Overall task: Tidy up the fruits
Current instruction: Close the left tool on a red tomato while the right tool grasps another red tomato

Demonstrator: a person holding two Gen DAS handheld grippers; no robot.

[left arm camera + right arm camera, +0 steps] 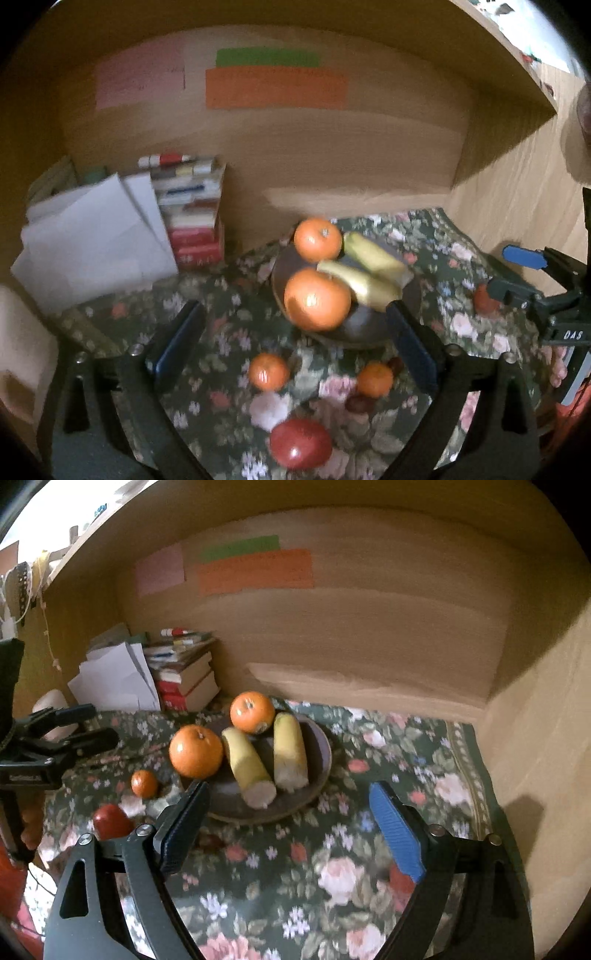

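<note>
A dark plate (pixel 364 328) (pixel 319 746) on the floral cloth holds two oranges (pixel 317 299) (pixel 195 752), (pixel 317 239) (pixel 252 712) and two pale yellow banana pieces (pixel 360 286) (pixel 247 766). Two small tangerines (pixel 268 371) (pixel 375 378) and a red tomato (pixel 300 443) (pixel 112 822) lie on the cloth in front of the plate. One tangerine shows in the right wrist view (pixel 144 783). My left gripper (pixel 291 339) is open and empty above the tangerines. My right gripper (pixel 288 819) is open and empty, right of the plate's front edge.
A stack of books (pixel 192 214) (pixel 184 675) and white papers (pixel 92 243) stand at the back left. Wooden walls (pixel 369 627) close in the back and right side. Another small red fruit (pixel 485 299) lies by the right gripper's fingers (pixel 524 256).
</note>
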